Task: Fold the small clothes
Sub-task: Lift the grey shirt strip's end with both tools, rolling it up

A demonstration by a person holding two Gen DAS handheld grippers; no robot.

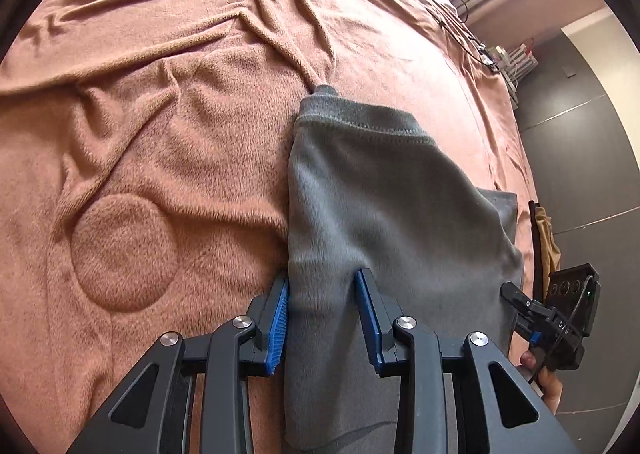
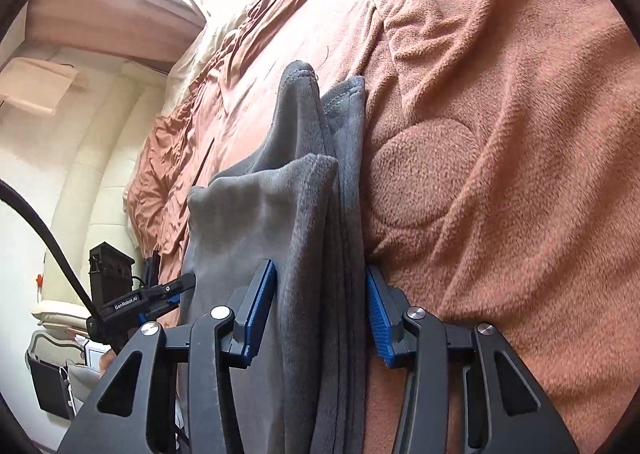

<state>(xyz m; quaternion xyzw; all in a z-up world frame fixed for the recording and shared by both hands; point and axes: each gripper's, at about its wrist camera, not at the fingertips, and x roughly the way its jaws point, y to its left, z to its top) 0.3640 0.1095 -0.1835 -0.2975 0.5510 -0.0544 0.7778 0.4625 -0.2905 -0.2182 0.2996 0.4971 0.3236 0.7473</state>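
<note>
A folded grey fleece garment [image 1: 392, 213] lies on a bed covered by a rumpled salmon-pink fleece blanket [image 1: 180, 101], with a person's two handheld grippers at its near end. In the left wrist view, the left gripper [image 1: 322, 318] straddles the near left portion of the garment, its blue-padded fingers [image 1: 280, 322] set either side of a raised ridge of grey cloth; the cloth fills the gap and the pads appear to clench it. The garment's stitched hem sits at the far end, a narrow corner poking out beyond it. At the right edge of that view, the right gripper [image 1: 520, 306] meets the garment's right side, and part of a hand [image 1: 548, 382] shows beneath it.

In the right wrist view, the right gripper [image 2: 320, 306] has several stacked layers of the grey garment [image 2: 280, 193] between its blue fingers [image 2: 260, 306]; the cloth fills the gap and touches both pads, so they appear to be grasping it. The left gripper [image 2: 168, 294] shows at lower left, its tips against the cloth's edge. A round quilted patch [image 2: 420, 177] in the blanket [image 2: 520, 93] lies just beside the garment.
</note>
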